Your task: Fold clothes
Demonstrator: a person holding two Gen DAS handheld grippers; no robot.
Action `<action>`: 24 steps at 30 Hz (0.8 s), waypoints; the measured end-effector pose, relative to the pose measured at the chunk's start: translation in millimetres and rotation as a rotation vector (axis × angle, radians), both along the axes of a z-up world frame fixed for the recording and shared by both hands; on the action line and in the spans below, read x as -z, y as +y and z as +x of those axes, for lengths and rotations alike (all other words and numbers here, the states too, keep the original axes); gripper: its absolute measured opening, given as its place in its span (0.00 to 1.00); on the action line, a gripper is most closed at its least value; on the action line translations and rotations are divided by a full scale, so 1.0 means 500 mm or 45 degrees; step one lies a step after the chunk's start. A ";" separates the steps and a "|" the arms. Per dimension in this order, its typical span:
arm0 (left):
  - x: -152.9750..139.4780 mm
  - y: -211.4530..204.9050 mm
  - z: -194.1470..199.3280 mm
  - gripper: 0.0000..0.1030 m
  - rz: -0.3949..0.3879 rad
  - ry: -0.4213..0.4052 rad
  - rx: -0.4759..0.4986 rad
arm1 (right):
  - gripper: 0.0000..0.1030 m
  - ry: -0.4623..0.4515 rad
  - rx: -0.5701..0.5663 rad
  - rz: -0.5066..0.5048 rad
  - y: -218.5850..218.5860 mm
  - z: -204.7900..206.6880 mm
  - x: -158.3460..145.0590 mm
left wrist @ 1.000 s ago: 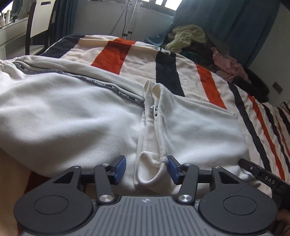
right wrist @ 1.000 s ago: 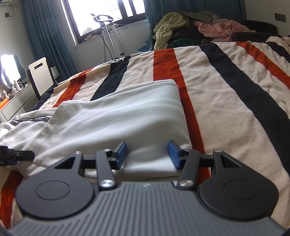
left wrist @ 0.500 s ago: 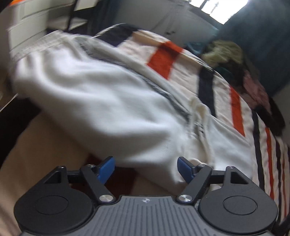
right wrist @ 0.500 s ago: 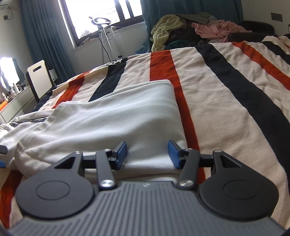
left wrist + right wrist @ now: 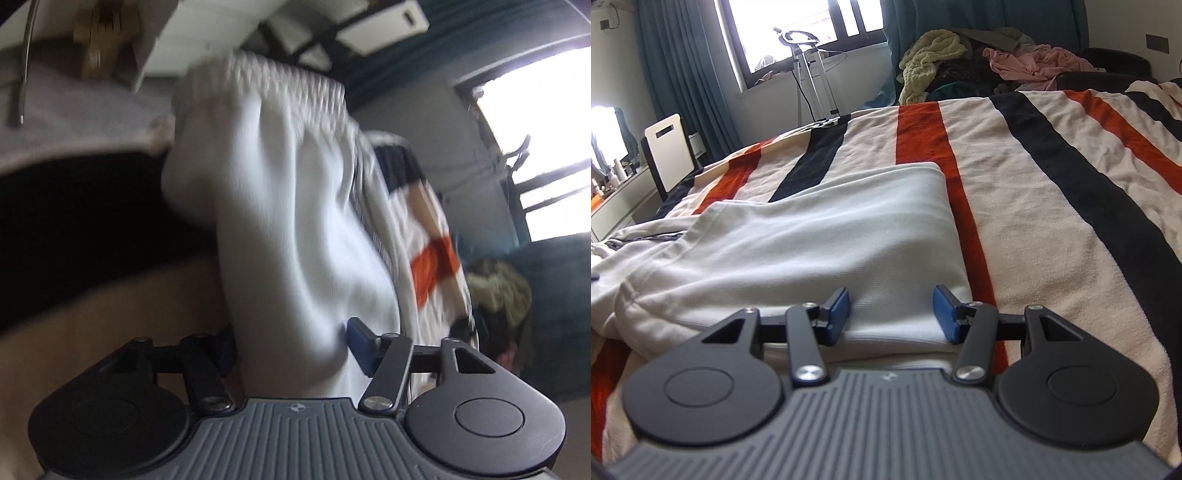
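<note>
White trousers (image 5: 295, 221) with an elastic waistband (image 5: 280, 88) and a dark side stripe lie on the striped bed; the left wrist view is rolled and blurred. My left gripper (image 5: 291, 347) has its jaws closing, and the white cloth fills the gap and touches both blue pads (image 5: 360, 347). In the right wrist view the folded part of the white trousers (image 5: 820, 243) lies flat on the bed. My right gripper (image 5: 892, 314) stands open at its near folded edge, with flat, unbunched cloth between the fingers.
The striped blanket (image 5: 1034, 184) of cream, orange and black covers the bed. A pile of clothes (image 5: 960, 62) sits at its far end. A white chair (image 5: 668, 151) and a metal stand (image 5: 812, 74) are by the window. A dark gap (image 5: 74, 229) runs beside the bed.
My left gripper let go of the drawstring end, opened wider, swept along the trousers towards the waistband while rolling, and closed around white cloth. The right gripper has not moved.
</note>
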State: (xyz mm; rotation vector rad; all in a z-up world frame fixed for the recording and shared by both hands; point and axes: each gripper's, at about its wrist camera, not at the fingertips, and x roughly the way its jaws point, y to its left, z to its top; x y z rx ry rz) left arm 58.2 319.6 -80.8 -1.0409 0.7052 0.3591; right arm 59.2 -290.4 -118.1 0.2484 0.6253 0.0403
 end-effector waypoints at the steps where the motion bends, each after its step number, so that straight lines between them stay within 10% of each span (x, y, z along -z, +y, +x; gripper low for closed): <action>1: -0.005 0.009 -0.002 0.48 0.020 -0.039 -0.029 | 0.51 0.000 0.001 -0.002 0.001 0.000 0.000; 11: 0.047 0.072 0.039 0.43 -0.089 -0.102 -0.064 | 0.51 -0.029 0.013 -0.060 0.014 -0.003 -0.006; 15: 0.020 0.053 0.052 0.21 0.106 -0.136 -0.007 | 0.52 -0.034 0.005 -0.091 0.021 -0.004 -0.007; 24: -0.093 -0.074 0.058 0.14 0.668 -0.229 0.091 | 0.53 -0.021 0.000 -0.067 0.016 0.001 0.000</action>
